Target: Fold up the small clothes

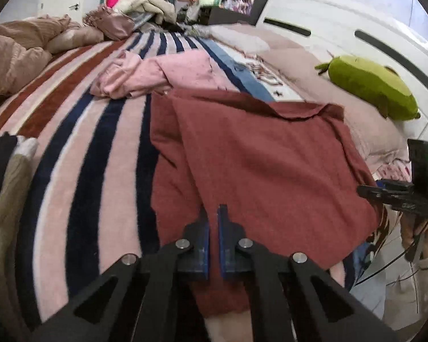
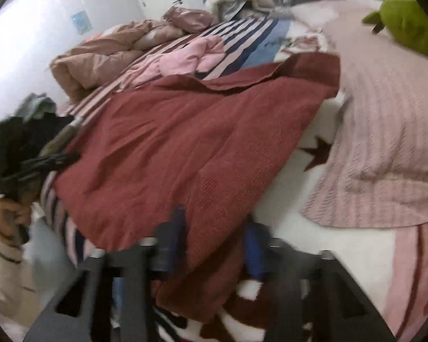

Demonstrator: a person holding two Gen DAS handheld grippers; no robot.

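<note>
A dark red garment (image 1: pixel 265 159) lies spread on the striped blanket (image 1: pixel 100 154), its far edge folded over. My left gripper (image 1: pixel 213 213) sits over its near edge, its blue jaws nearly together; whether cloth is pinched I cannot tell. In the right wrist view the same red garment (image 2: pixel 185 142) fills the middle. My right gripper (image 2: pixel 216 225) is open, its blue fingers (image 2: pixel 178 228) on either side of a fold at the garment's near edge. The right gripper also shows at the left wrist view's right edge (image 1: pixel 399 196).
A crumpled pink garment (image 1: pixel 157 74) lies behind the red one. A green plush toy (image 1: pixel 371 85) rests by the white headboard (image 1: pixel 342 28). A brown duvet (image 2: pixel 100 57) is heaped at the far left. A pink knitted pillow (image 2: pixel 385 142) lies right. Dark clothes (image 2: pixel 22 136) lie at the left.
</note>
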